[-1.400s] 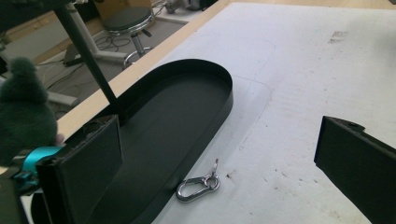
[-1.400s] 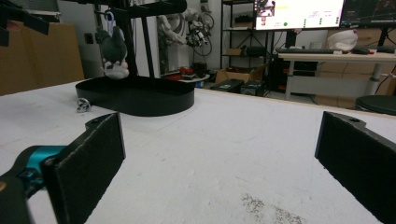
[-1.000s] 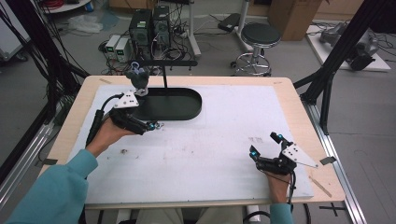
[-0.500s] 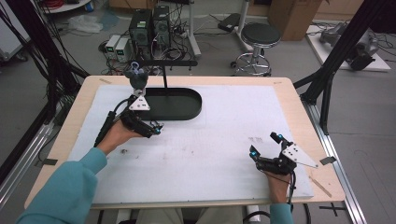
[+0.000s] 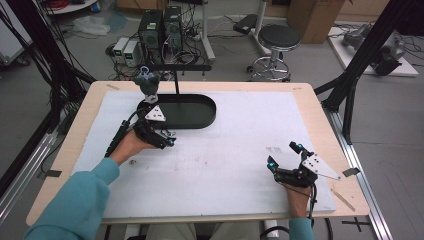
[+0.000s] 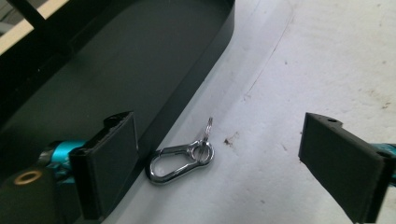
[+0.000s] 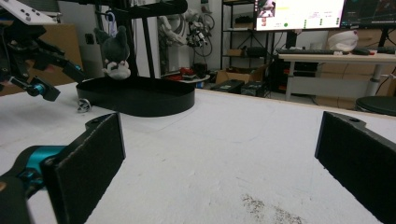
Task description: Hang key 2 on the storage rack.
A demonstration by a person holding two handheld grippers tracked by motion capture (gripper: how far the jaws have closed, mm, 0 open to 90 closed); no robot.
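The left claw [image 6: 219, 163] is held wide over the carabiner [image 6: 181, 159], which lies beside the black tray [image 6: 116, 70]. A descent and closure on it are judged to be called for next. The right claw [image 5: 285, 159] is rested wide on the table [image 5: 240, 165], near right.

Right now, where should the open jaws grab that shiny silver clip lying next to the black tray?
Probably across the wide oval loop of the shiny silver metal clip, coming straight down from above. It lies flat on the white table cover, tight beside the black oval tray, so a sideways approach looks blocked. The left gripper is open around it.
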